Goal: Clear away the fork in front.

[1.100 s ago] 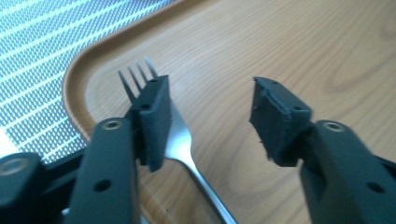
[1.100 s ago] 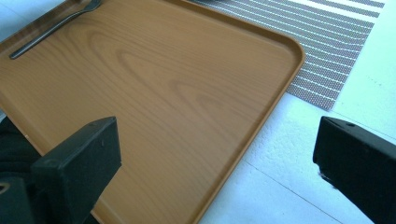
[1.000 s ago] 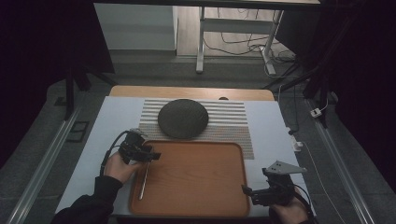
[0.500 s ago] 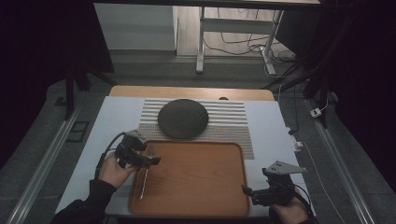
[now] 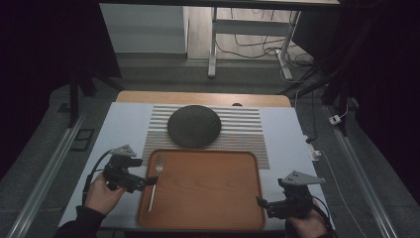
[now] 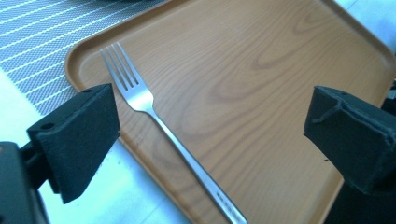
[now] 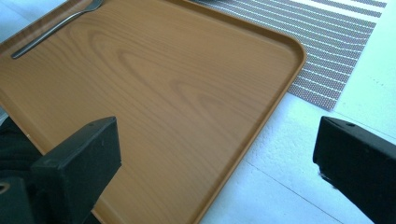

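Note:
A silver fork [image 5: 154, 181] [image 6: 163, 126] lies along the left side of the wooden tray [image 5: 208, 196] [image 6: 261, 70] [image 7: 154, 93], tines toward the far end. My left gripper [image 5: 148, 181] [image 6: 210, 130] is held just left of the tray, open, its jaws spread wide either side of the fork's handle without touching it. My right gripper [image 5: 261, 203] [image 7: 215, 172] is open by the tray's near right corner, with nothing between its jaws. In the right gripper view the fork [image 7: 51, 30] shows at the top left.
A dark round plate [image 5: 193, 125] rests on a striped placemat [image 5: 242, 130] [image 7: 336, 46] behind the tray. All sits on a white tabletop [image 5: 119, 134]. Dark floor, cables and table legs lie beyond the far edge.
My left gripper has let go of the fork and drawn back toward the near left. The fork now lies flat on the tray. The right gripper has stayed put.

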### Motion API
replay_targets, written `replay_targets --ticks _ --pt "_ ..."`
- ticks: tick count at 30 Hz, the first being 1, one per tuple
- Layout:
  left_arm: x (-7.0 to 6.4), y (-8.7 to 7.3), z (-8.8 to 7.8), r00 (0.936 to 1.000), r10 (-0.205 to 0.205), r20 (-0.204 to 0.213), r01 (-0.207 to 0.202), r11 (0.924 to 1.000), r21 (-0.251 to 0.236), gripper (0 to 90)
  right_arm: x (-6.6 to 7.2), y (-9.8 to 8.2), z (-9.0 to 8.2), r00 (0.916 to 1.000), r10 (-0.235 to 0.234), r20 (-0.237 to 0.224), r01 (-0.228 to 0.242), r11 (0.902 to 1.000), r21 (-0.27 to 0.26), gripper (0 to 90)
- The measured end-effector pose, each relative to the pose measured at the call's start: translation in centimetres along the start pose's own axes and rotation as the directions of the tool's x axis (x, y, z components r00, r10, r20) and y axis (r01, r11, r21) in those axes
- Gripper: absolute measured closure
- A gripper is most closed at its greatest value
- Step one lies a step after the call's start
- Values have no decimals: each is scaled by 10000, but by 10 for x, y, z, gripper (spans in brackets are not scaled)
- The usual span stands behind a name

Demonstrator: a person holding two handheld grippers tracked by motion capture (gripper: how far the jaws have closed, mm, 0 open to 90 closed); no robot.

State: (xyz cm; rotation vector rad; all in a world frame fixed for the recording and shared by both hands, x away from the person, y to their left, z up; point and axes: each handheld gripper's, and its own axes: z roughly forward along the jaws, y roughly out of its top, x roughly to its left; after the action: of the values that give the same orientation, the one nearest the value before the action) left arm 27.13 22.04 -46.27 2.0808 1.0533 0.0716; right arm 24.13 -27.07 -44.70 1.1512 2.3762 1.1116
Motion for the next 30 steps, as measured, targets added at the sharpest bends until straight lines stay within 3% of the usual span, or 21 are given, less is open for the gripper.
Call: replay_targets --ticks 9,20,30 --pt "2 -24 -28 9989 -467 63 470 9966 -683 11 0 0 0 10000 6 -13 -6 10000 7 9" --pt "3 -51 -54 9968 -788 -153 767 9912 -1078 0 0 0 0 10000 39 -3 -39 10000 0 9" --pt "5 -71 -65 9940 -1035 -368 984 9880 -1191 0 0 0 0 10000 52 20 -52 10000 23 9"
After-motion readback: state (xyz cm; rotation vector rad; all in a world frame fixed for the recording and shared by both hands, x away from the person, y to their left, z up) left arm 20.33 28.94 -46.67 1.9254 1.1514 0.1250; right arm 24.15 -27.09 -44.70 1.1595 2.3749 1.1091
